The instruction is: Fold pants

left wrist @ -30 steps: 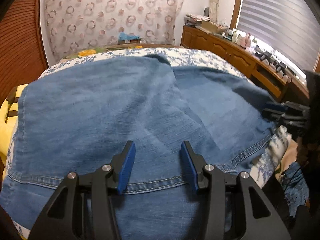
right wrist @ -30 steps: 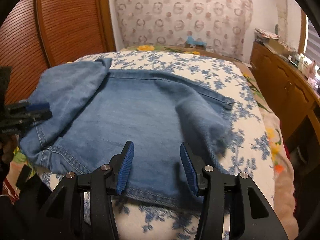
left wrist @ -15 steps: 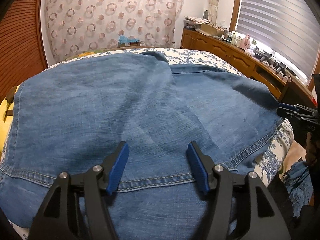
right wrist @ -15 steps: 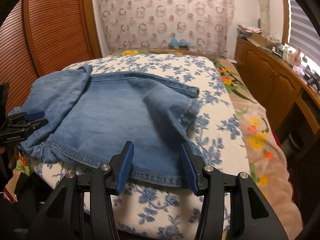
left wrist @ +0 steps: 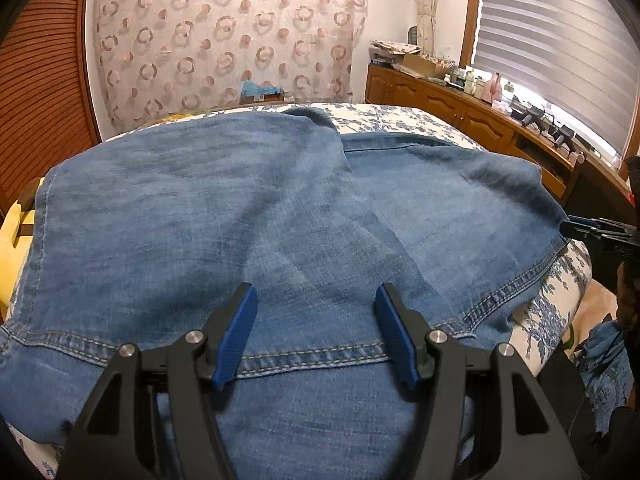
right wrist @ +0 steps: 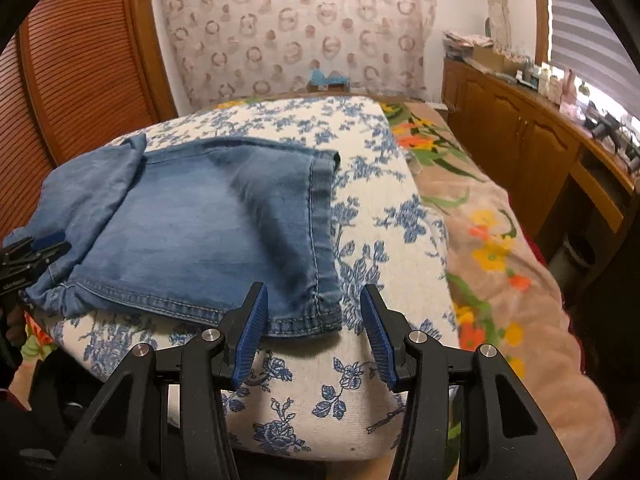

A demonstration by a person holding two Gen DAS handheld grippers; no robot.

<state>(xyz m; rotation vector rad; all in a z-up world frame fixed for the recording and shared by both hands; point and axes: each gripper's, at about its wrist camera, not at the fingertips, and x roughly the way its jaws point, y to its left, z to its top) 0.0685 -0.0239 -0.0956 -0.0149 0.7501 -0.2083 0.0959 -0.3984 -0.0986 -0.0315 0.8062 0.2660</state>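
Blue denim pants (left wrist: 280, 220) lie folded on the bed, spread across the blue-floral cover (right wrist: 380, 240). My left gripper (left wrist: 316, 328) is open and empty, its blue pads just above the denim near a stitched hem. My right gripper (right wrist: 312, 320) is open and empty, hovering over the near right corner of the pants (right wrist: 224, 232). The right gripper also shows at the right edge of the left wrist view (left wrist: 600, 232), beside the cloth's edge. The left gripper shows at the left edge of the right wrist view (right wrist: 28, 256).
The bed (right wrist: 500, 240) has an orange-flowered blanket on its right side. A wooden cabinet (right wrist: 532, 136) with bottles runs along the window wall. A slatted wooden door (right wrist: 80, 72) stands left. A patterned curtain (left wrist: 224, 44) hangs behind the bed.
Both grippers have pulled back toward the near edge. The right pant leg, loose and blurred before, now lies flat. The left jaws opened slightly wider.
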